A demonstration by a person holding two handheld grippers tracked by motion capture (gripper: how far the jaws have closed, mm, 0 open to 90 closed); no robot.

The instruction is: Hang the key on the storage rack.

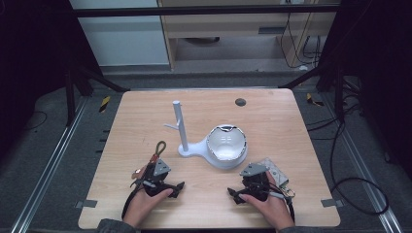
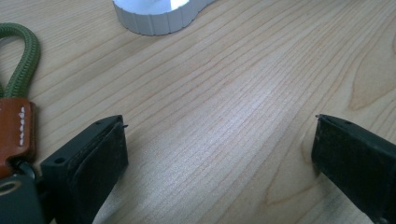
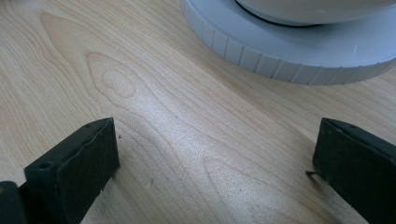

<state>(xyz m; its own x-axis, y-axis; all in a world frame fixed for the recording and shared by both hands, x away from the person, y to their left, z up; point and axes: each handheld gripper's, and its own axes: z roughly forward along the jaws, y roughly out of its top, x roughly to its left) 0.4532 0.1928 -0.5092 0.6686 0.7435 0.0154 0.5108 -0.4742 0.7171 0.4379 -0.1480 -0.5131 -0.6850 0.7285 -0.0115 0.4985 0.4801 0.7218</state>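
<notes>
Here both hand-held grippers, left and right, rest spread wide on the table.

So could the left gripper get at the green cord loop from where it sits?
Probably yes. The left gripper rests open on the table, and the green cord loop lies right beside its left jaw with bare wood between; it would need only a small turn.

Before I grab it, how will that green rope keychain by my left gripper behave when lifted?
The green rope keychain probably flops: its cord lies in a soft loop. It looks light, so lifting should be easy. The brown leather tab seems the firmer spot for the open left gripper.
</notes>
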